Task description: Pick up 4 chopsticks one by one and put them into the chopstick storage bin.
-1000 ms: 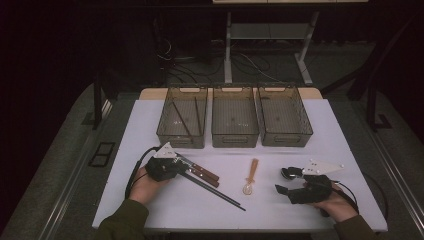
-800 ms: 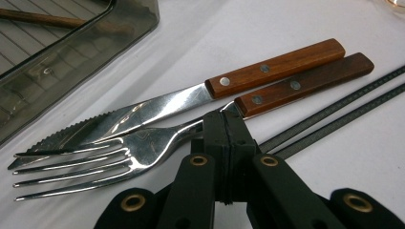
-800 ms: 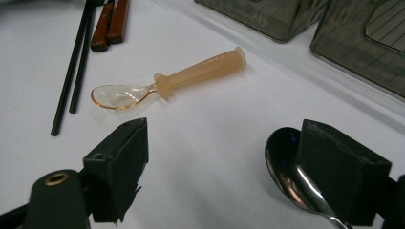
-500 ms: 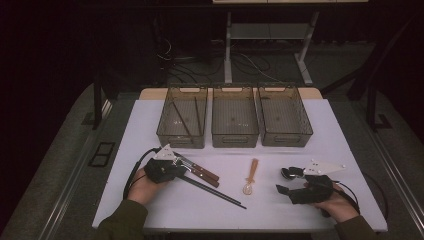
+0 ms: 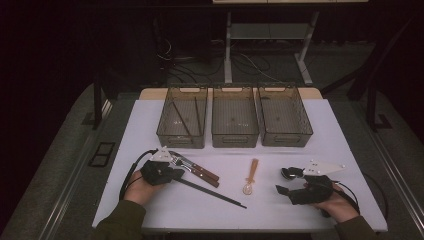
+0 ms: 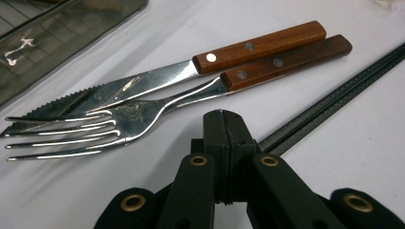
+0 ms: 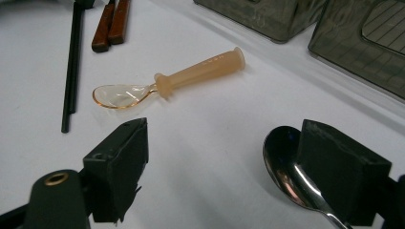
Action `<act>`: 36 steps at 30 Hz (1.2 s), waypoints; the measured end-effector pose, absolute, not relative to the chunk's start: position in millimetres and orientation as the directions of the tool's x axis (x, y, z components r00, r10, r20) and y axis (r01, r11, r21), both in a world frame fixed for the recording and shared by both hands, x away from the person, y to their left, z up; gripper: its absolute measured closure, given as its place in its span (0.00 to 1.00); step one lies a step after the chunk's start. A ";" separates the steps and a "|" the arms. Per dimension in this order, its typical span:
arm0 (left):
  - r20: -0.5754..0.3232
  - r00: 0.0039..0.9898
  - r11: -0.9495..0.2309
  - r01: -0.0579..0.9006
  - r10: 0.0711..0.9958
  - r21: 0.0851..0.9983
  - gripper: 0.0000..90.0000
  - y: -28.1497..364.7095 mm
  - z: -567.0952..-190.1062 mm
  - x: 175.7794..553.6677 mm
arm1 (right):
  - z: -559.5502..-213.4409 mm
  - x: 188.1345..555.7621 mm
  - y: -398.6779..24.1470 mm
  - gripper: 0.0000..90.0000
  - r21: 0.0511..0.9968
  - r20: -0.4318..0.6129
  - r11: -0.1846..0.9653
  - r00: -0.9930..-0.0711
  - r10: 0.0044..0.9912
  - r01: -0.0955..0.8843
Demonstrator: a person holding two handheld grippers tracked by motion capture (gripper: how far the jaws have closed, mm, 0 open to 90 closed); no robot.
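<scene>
One by one went over the pieces, near to far. Found the right gripper (image 7: 229, 143) with fingers wide, holding nothing. Saw the metal spoon (image 7: 282, 157) flat on the white worktop (image 7: 224, 114), just beside one finger. Judged it stiff, light, polished and so slippery; would take it at the thin neck behind the bowl. Found the left gripper (image 6: 223, 125) with fingers closed together, tips at the black chopsticks (image 6: 334, 90); could not tell whether pinched. Judged these thin, rigid, ready to roll; better held near the middle. Farther off saw three grey bins (image 5: 234, 135).
</scene>
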State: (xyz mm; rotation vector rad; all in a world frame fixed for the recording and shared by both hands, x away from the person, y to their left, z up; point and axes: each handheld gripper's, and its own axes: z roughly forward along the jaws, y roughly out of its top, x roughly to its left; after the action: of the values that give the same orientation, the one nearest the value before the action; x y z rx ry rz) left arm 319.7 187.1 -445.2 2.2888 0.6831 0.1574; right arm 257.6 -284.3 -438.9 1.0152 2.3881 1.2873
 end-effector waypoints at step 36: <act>-0.145 0.941 -0.554 0.300 0.307 0.776 0.53 145.8 -428.3 283.7 | -439.5 258.0 -283.7 0.20 0.803 0.108 0.374 -0.731 0.674 0.464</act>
State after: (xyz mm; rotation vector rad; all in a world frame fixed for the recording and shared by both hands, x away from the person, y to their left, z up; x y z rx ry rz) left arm 283.7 145.8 -428.3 2.1900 0.4279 0.0094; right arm 258.0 -283.7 -439.5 1.0133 2.3973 1.2834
